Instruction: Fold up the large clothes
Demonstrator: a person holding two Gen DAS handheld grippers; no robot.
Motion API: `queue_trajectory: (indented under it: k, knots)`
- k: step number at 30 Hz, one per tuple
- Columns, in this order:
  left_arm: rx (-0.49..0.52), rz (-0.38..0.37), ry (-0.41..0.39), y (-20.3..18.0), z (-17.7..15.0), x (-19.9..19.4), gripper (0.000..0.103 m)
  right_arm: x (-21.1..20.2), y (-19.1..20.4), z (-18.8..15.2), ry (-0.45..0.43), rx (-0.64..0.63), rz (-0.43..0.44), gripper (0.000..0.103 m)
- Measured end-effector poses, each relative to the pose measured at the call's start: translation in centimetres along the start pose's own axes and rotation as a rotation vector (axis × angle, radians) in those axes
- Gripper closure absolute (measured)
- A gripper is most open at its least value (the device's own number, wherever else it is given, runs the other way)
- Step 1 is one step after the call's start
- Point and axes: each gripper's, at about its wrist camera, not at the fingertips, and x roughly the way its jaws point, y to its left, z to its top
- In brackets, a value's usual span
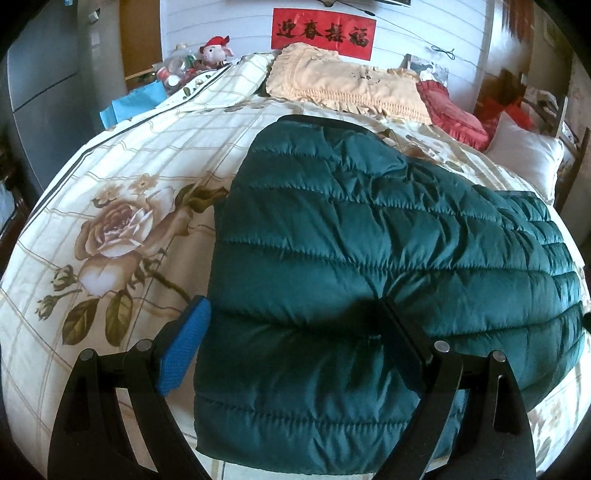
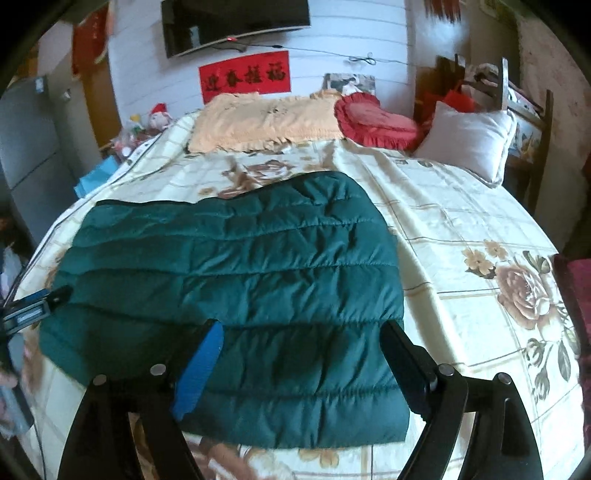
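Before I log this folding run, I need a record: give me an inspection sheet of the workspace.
Surface: bed with floral sheet.
Job's things: green jacket lies folded, flat on the sheet.
Clutter: three pillows at the head; toys beside the bed.
Grippers: left gripper and right gripper open over the jacket's near edge, gripping nothing.
Cables: one thin wire along the wall.
Surroundings: red banner, TV.

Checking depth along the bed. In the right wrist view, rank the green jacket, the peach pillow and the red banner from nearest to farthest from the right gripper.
1. The green jacket: directly under the right gripper, lying on the bed between its open fingers.
2. The peach pillow: at the far end of the bed, centre-left.
3. The red banner: on the wall behind the pillow, below the screen.
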Motion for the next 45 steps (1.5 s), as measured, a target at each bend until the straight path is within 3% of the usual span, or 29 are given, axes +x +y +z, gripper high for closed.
queue_trajectory:
  k: [6, 17, 36, 40, 45]
  knots:
    - [0.005, 0.010, -0.004, -0.4, -0.2, 0.3, 0.012, 3.9, 0.0, -1.1, 0.077, -0.014, -0.043, 0.018]
    - [-0.005, -0.014, 0.006, 0.2, -0.9, -1.2, 0.013, -0.6, -0.8, -1.7, 0.050, 0.004, -0.010, 0.016]
    - [-0.011, -0.078, 0.010, 1.4, -2.1, -3.4, 0.013, -0.8, -1.9, -1.8, 0.056, 0.084, 0.049, 0.005]
    - [-0.070, -0.148, 0.043, 3.0, -2.0, -3.1, 0.013, -0.7, -2.3, -1.7, 0.064, 0.071, 0.035, 0.005]
    - [-0.225, -0.229, 0.106, 6.4, -2.1, -1.8, 0.013, 0.1, -4.1, -1.4, 0.059, 0.139, 0.042, 0.002]
